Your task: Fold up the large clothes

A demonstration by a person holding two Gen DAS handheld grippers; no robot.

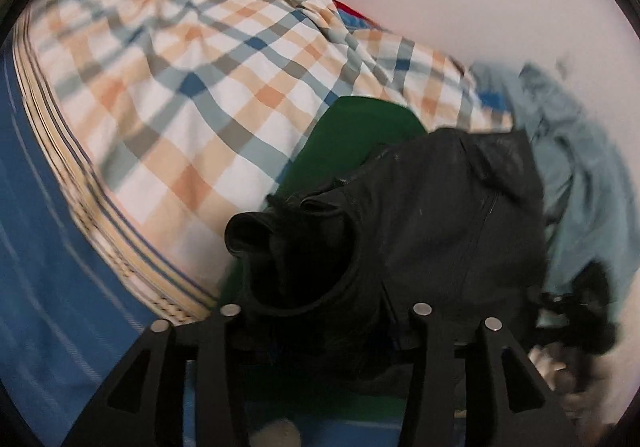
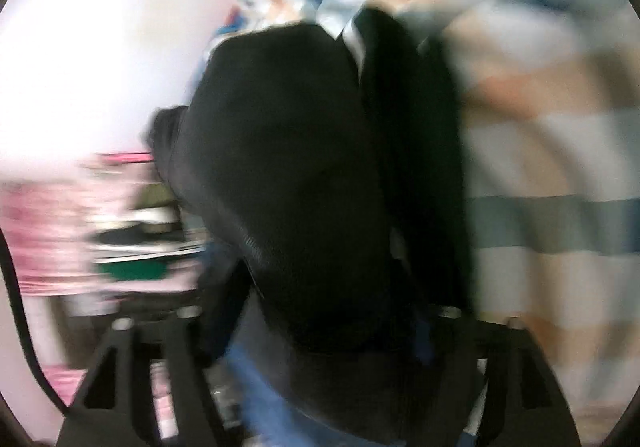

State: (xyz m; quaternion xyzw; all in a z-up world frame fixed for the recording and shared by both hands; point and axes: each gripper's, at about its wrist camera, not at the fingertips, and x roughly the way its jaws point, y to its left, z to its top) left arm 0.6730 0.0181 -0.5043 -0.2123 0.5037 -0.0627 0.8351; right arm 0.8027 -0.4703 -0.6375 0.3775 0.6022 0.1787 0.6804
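Observation:
A black jacket [image 1: 432,215] with a zip hangs bunched between the fingers of my left gripper [image 1: 324,315], which is shut on it; a sleeve opening faces the camera. It hangs over a green cloth [image 1: 360,127] on the bed. In the blurred right wrist view the same black jacket [image 2: 296,167] fills the middle, and my right gripper [image 2: 320,315] is shut on it. The fingertips of both grippers are hidden by the fabric.
A plaid orange, blue and white quilt [image 1: 180,87] covers the bed, also in the right wrist view [image 2: 540,127]. A blue striped sheet [image 1: 48,247] lies at the left. A light blue garment [image 1: 580,175] is heaped at the right. Blurred pink furniture [image 2: 60,215] stands at the left.

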